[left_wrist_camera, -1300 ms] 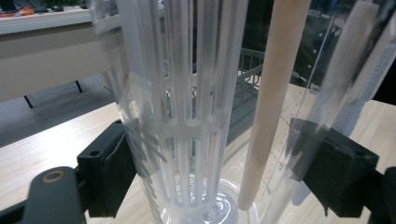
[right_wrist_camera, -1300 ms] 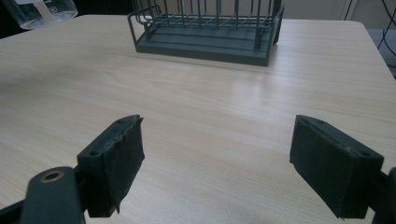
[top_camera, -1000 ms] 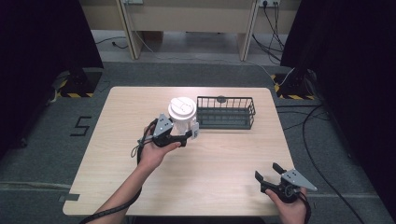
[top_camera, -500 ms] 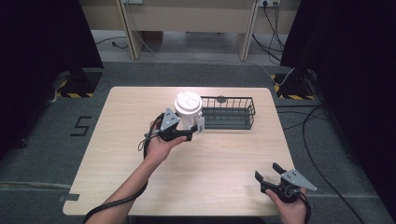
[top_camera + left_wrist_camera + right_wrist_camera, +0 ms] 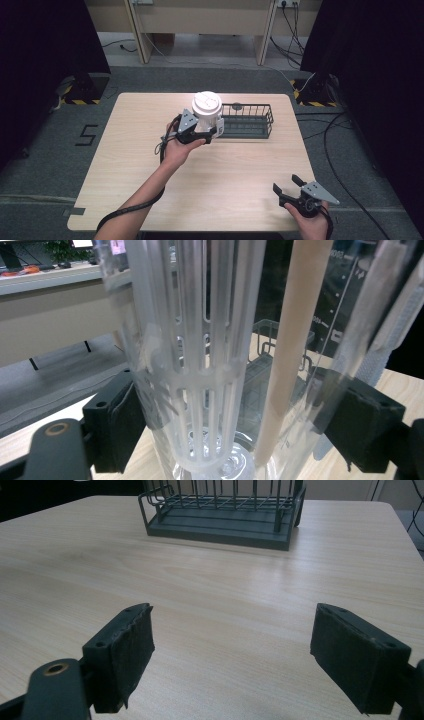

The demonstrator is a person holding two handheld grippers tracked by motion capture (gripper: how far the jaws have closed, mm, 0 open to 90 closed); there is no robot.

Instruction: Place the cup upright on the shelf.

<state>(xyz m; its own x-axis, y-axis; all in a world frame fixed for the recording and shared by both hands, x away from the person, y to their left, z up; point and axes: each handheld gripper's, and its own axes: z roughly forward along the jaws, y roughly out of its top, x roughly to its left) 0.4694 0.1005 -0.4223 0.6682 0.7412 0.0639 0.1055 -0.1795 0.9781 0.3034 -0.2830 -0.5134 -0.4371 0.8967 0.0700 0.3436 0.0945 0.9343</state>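
Observation:
A clear plastic jug with a white lid and a slotted white inner tube is held upright above the table, just left of a dark wire basket. My left gripper is shut on the jug's lower body. In the left gripper view the jug stands between both black pads, and my left gripper clamps it. My right gripper sits open near the table's front right corner. In the right gripper view my right gripper has bare wood between its jaws, with the basket far ahead.
The light wooden table carries the basket at its back middle, with a small dark round thing lying behind it. Cables trail over the grey floor at the right. Dark curtains flank both sides.
My left gripper has carried the jug to the right and farther back, closer to the basket's left end. The right gripper has stayed where it was.

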